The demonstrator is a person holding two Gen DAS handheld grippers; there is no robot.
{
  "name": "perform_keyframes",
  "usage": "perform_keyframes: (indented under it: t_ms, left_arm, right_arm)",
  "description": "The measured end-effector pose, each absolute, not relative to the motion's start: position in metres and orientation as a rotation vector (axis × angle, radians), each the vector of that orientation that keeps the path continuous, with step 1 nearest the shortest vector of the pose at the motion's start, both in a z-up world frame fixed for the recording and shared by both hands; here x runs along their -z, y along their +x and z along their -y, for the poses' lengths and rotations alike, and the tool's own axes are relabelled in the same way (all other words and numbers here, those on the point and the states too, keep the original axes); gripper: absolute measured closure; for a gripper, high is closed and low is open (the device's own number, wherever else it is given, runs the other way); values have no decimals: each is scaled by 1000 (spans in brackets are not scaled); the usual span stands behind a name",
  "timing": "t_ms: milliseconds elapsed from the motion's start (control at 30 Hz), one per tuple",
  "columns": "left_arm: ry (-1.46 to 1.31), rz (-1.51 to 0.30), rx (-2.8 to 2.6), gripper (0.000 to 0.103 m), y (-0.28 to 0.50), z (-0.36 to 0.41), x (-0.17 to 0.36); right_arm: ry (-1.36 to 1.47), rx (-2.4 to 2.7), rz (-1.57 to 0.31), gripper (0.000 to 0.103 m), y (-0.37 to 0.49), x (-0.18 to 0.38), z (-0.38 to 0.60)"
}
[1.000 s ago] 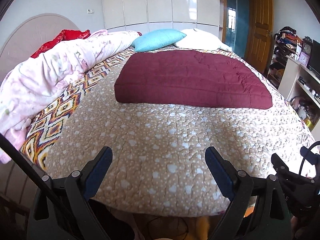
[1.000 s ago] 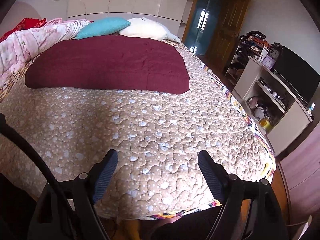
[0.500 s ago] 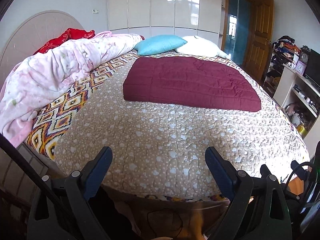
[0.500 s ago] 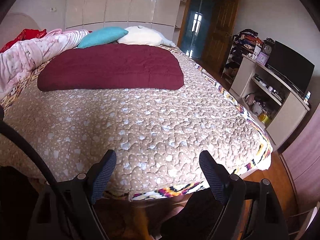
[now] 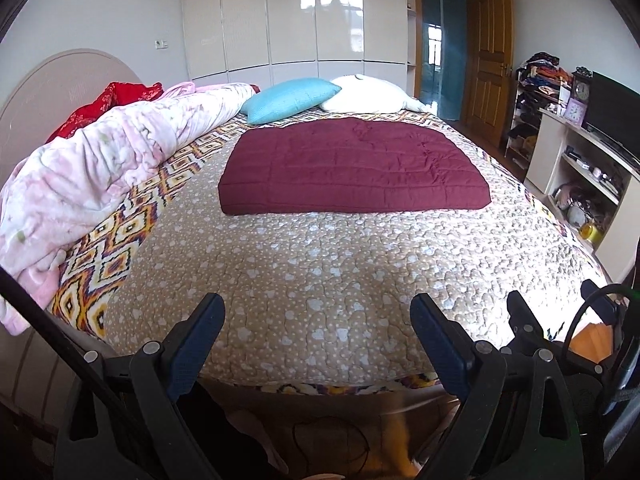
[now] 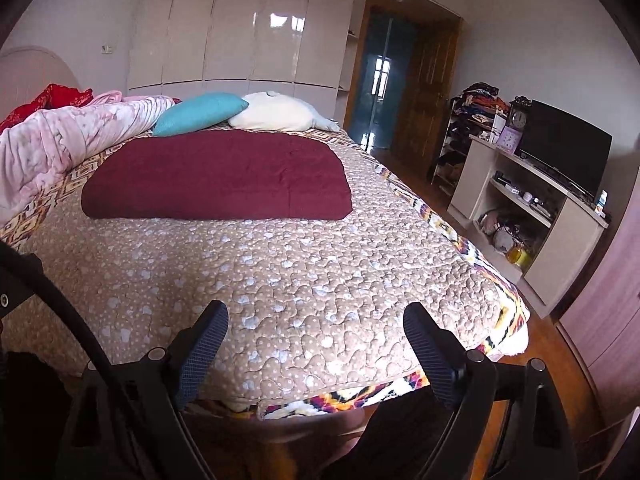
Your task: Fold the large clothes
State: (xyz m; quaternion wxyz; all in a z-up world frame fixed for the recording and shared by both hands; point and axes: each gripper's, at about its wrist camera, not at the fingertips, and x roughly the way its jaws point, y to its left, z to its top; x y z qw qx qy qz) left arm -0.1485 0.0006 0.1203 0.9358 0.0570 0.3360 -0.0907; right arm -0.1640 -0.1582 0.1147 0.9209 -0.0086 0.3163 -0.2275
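A folded maroon quilted cloth [image 5: 352, 168] lies flat on the far half of the bed; it also shows in the right wrist view [image 6: 218, 176]. My left gripper [image 5: 318, 328] is open and empty, held at the foot of the bed, well short of the cloth. My right gripper [image 6: 316, 336] is open and empty, also at the foot edge, far from the cloth. The right gripper's body [image 5: 560, 336] shows at the right of the left wrist view.
The bed has a tan dotted quilt [image 5: 320, 272] with a patterned blanket border [image 5: 116, 248]. A pink duvet [image 5: 92, 172] is heaped along the left. A teal pillow [image 5: 290, 100] and a white pillow [image 5: 368, 94] lie at the head. A TV cabinet [image 6: 540, 216] stands right.
Both grippers have drawn back and up from the bed, so the cloth looks farther and the foot edge of the bed shows. Both stay open and empty.
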Motion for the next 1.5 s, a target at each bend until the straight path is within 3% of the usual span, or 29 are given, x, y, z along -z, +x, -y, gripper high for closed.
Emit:
perform_keyframes:
  t_ms: [1500]
  left_arm:
    - [109, -742, 206, 10, -137, -3, -105]
  right_arm:
    - [-63, 437, -714, 8, -154, -97, 148]
